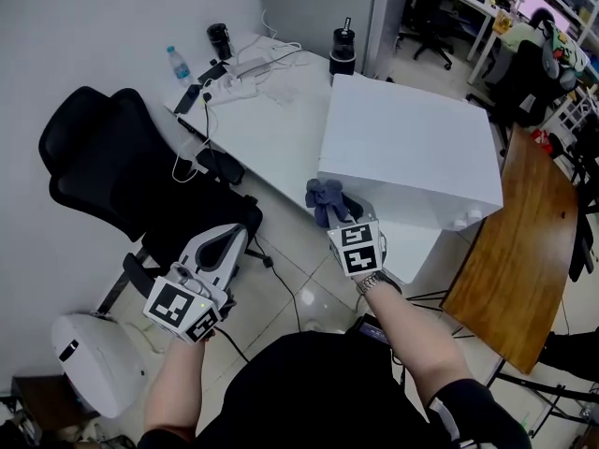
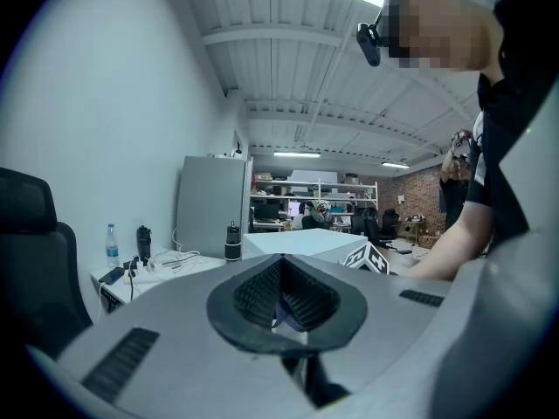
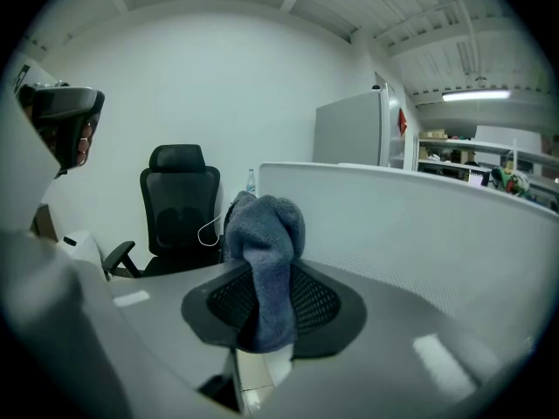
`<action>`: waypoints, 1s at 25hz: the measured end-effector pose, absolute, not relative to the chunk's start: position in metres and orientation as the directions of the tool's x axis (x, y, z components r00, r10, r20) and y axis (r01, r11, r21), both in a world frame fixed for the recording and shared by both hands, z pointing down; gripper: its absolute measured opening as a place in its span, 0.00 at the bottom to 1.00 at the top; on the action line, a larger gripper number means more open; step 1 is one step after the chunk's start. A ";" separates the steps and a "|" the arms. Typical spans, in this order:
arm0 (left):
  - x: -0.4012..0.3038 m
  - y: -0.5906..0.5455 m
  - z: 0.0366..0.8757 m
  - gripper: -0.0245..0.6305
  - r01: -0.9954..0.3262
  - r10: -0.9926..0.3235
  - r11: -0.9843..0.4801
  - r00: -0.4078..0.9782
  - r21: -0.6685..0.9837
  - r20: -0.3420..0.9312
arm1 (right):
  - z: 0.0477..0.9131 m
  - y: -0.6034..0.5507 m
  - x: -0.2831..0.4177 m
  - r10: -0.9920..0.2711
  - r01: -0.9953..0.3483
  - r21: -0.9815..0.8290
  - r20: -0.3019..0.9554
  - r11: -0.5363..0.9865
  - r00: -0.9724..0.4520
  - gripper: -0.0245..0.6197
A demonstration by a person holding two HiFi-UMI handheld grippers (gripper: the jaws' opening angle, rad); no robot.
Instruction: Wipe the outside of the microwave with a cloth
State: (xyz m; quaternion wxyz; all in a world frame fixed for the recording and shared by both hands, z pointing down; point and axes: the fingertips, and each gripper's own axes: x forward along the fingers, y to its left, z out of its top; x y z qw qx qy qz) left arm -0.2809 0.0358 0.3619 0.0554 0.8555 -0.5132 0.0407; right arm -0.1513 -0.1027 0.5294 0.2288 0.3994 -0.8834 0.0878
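Observation:
The white microwave stands on the white table, seen from above in the head view. My right gripper is shut on a grey-blue cloth, held just off the microwave's near left corner. In the right gripper view the cloth bulges up from between the pads, and the microwave's white side fills the right; whether the cloth touches it I cannot tell. My left gripper hangs lower left, over the black chair's seat, its pads together with nothing held.
A black office chair stands left of the table. A water bottle, a power strip with cables and a black flask sit at the table's far end. A wooden desk lies to the right.

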 end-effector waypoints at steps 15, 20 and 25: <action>-0.219 0.021 0.362 0.04 -0.824 -0.816 -0.563 0.567 0.067 0.113 | 0.526 -0.106 -0.045 -0.744 -0.834 0.060 0.490 0.548 -0.454 0.19; -0.194 0.022 0.360 0.04 -0.816 -0.807 -0.574 0.578 0.066 0.119 | 0.523 -0.107 -0.001 -0.765 -0.861 0.059 0.492 0.505 -0.415 0.19; -0.160 0.022 0.355 0.04 -0.805 -0.796 -0.591 0.593 0.056 0.122 | 0.521 -0.109 0.049 -0.785 -0.884 0.061 0.492 0.463 -0.377 0.19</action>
